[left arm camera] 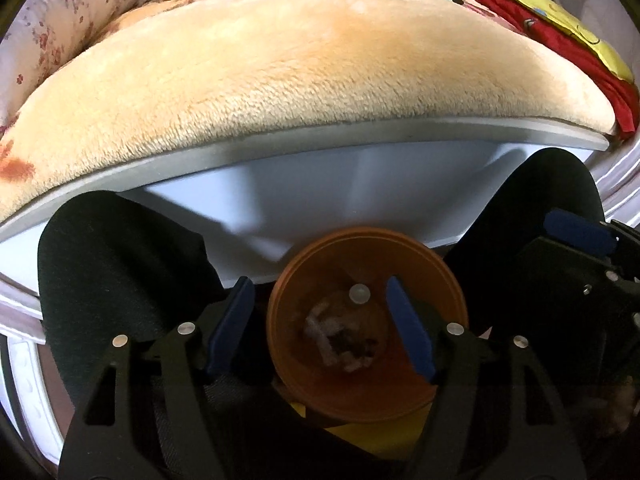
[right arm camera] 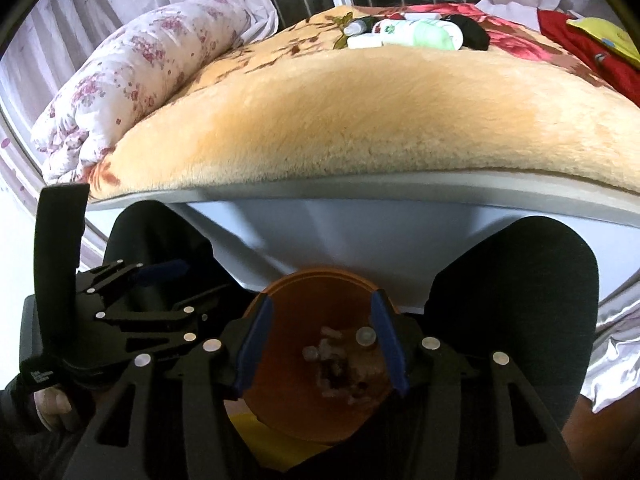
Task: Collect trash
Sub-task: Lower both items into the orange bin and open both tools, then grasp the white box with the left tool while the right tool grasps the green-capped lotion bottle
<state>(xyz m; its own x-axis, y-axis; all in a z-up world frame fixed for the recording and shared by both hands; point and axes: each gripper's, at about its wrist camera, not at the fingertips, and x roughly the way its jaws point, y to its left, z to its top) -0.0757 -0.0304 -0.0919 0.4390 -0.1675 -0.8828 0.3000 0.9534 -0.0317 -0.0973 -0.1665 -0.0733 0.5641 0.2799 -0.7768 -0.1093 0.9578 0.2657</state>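
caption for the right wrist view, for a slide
Open right gripper above an orange bin holding scraps, facing a bed with a plush blanket.

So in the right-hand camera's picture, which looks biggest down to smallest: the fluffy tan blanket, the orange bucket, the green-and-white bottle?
1. Tan blanket, by far.
2. Orange bucket, though it sits nearest the camera, which inflates it.
3. Green-and-white bottle, far back on the bed, so likely understated.

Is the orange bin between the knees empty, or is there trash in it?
Not empty: the orange bin holds pale crumpled scraps at its bottom.
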